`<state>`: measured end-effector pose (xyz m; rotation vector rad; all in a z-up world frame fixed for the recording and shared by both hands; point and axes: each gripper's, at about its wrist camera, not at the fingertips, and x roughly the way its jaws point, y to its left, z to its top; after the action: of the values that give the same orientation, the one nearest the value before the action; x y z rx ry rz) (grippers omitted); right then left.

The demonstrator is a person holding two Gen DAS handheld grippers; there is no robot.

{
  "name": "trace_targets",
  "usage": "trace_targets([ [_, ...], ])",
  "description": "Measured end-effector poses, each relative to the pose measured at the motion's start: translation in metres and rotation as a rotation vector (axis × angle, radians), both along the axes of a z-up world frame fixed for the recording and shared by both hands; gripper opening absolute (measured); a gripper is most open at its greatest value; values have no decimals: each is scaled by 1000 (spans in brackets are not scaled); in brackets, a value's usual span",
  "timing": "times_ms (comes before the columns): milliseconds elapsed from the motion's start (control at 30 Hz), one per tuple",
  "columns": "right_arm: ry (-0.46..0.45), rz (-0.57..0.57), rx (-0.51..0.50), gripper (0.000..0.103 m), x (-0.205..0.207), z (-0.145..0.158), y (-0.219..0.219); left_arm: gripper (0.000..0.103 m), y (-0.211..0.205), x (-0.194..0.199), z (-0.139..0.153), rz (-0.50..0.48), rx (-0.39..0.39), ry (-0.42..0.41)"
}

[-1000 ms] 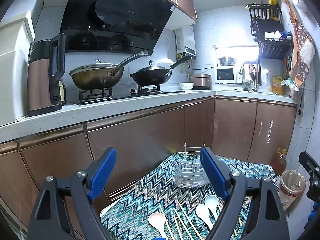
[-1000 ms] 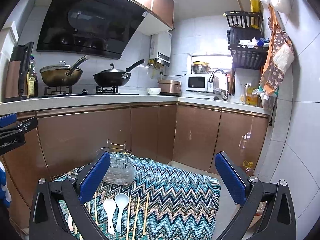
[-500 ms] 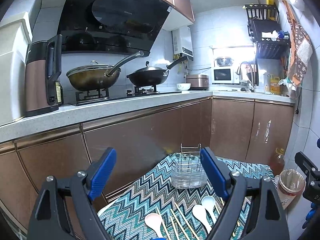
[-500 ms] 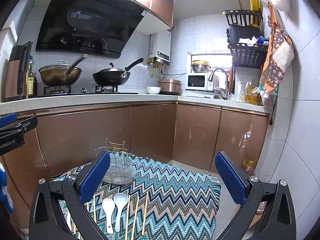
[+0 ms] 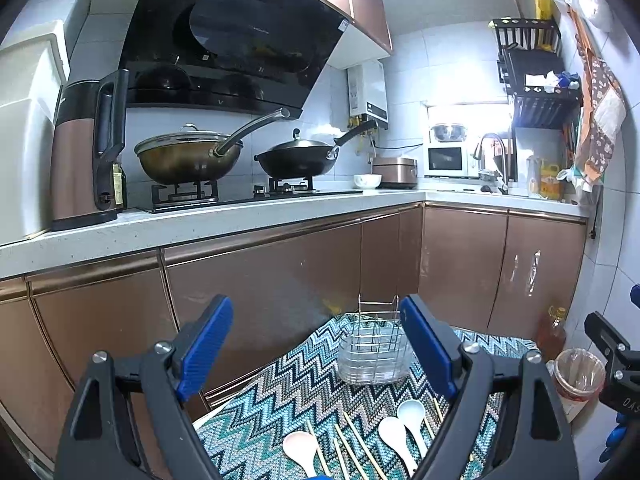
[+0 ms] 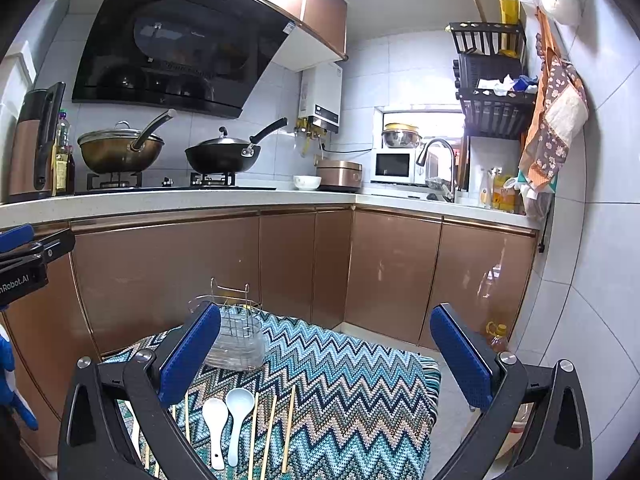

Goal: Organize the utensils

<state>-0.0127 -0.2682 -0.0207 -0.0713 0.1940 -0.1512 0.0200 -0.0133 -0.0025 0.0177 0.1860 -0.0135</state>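
Note:
A wire and clear-plastic utensil holder (image 5: 374,354) (image 6: 238,340) stands upright at the far side of a table covered by a zigzag cloth (image 5: 288,396) (image 6: 360,392). In front of it lie white spoons (image 5: 394,436) (image 6: 214,416), a third spoon (image 5: 302,446) off to the left, and several wooden chopsticks (image 5: 354,450) (image 6: 272,432). My left gripper (image 5: 318,344) hovers open above the near left of the table with nothing in it. My right gripper (image 6: 328,352) is open and empty over the table's middle. Each gripper shows at the edge of the other's view.
Brown cabinets (image 6: 200,272) and a white counter (image 5: 200,220) stand right behind the table. On the counter are two pans (image 5: 188,156) and a kettle (image 5: 80,152). A lined bin (image 5: 580,376) and an oil bottle (image 6: 497,336) sit on the floor at the right.
Both views have shifted only slightly. The grippers stay open and nothing on the table has moved.

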Motion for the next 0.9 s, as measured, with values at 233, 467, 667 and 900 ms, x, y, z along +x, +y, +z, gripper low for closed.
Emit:
trace_targets([
  [233, -8, 4, 4, 103, 1, 0, -1, 85, -2, 2, -2, -6, -7, 4],
  [467, -6, 13, 10, 103, 5, -3, -3, 85, -6, 6, -5, -17, 16, 17],
  [667, -4, 31, 12, 103, 8, -5, -3, 85, -6, 8, -7, -28, 17, 23],
  [900, -6, 45, 29, 103, 12, -7, -9, 85, 7, 14, -6, -57, -38, 53],
])
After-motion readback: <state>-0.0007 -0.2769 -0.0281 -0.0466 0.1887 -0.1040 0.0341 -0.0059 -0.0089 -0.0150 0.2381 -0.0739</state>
